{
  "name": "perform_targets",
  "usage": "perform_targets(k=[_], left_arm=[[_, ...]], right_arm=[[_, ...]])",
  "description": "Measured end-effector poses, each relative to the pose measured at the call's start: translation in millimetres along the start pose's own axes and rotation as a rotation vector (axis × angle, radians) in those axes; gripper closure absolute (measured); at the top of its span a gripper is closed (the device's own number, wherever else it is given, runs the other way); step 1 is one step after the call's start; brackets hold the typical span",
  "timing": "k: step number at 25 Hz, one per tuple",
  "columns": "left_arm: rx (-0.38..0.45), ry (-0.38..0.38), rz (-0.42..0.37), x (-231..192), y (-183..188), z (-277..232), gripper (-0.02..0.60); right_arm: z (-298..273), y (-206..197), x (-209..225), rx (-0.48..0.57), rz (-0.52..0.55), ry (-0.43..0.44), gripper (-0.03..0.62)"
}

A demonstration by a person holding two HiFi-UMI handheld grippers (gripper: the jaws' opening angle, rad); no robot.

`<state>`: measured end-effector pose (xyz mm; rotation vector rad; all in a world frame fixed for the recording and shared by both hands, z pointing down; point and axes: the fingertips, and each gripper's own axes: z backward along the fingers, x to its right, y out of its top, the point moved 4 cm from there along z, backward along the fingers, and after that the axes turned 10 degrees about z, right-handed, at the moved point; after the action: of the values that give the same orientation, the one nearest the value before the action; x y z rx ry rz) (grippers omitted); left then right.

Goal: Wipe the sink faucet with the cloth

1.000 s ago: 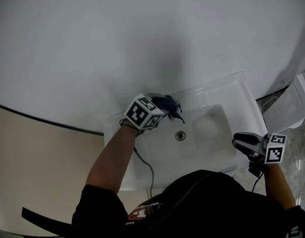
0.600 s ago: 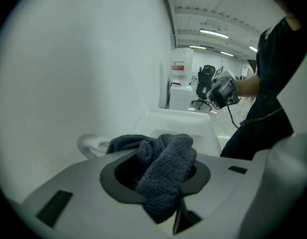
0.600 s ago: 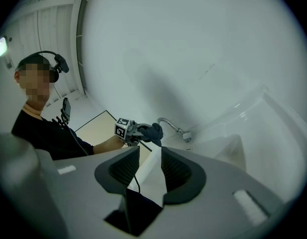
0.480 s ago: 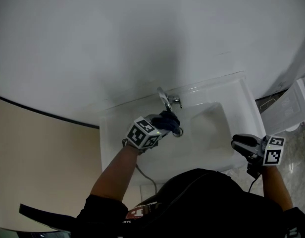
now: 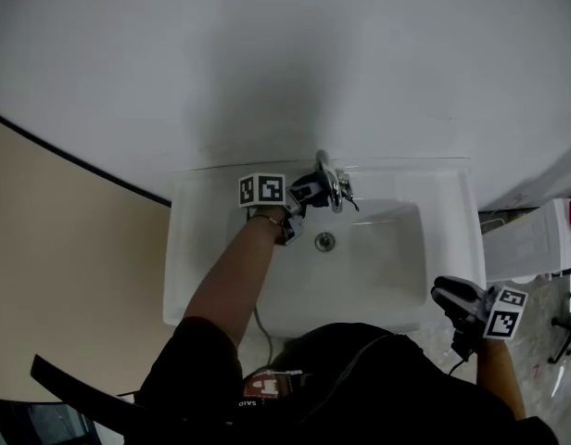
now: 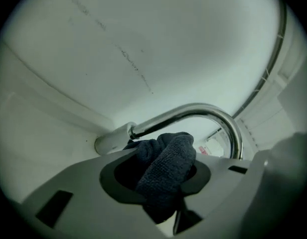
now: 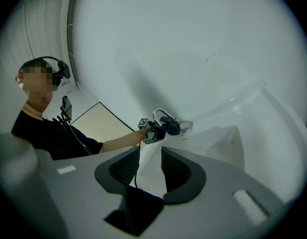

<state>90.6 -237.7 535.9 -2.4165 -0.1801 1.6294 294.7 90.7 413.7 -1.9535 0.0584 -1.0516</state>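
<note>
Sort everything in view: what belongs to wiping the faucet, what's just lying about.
Job: dark blue terry cloth, left claw gripping it, curved chrome faucet, white ceramic sink.
Lying about: empty right claw; white plastic container right of the sink.

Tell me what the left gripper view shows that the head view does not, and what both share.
Only the left gripper view: the weave of the dark cloth pinched in the left gripper, and the curved spout of the faucet right behind it. Only the head view: the whole sink, its drain, and the right gripper near its front right corner. Both: faucet, cloth, left gripper.
</note>
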Motion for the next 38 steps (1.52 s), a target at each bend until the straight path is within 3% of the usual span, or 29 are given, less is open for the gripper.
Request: perform_targets(k=[6, 10, 12, 14, 17, 20, 30, 38], left_arm=[[-0.004, -0.065, 0.136, 2, 21, -13, 0.446], [-0.052, -0.04, 0.077, 15, 22, -17, 0.446], [-0.073, -0.091, 0.008, 34, 21, -16, 0.449], [-0.098, -0.145, -0.098, 59, 20, -17, 0.454], [-0.136, -0.125, -0.27, 70, 17, -16, 0.462], [-0.119, -0.084, -0.451, 73, 21, -7, 0.462], [-0.14, 0.029, -1.28, 96, -2, 9, 0.462], [-0.231, 0.115, -1.673, 98, -32, 20, 0.462]], right_arm=[[-7, -2, -2, -0.033, -0.002, -0.024, 0.459], [-3, 1, 1, -0.022, 0.004, -0.038, 0.459], [-2, 2, 0, -0.012, 0.01, -0.038, 0.459], [-1, 3, -1, -0.002, 0.014, -0.038, 0.459], [0, 4, -2, 0.01, 0.017, -0.038, 0.459], [5, 2, 0, 0.017, 0.014, -0.044, 0.459], [9, 0, -8, 0.023, 0.028, -0.041, 0.459], [14, -7, -18, 0.03, 0.048, -0.051, 0.459]])
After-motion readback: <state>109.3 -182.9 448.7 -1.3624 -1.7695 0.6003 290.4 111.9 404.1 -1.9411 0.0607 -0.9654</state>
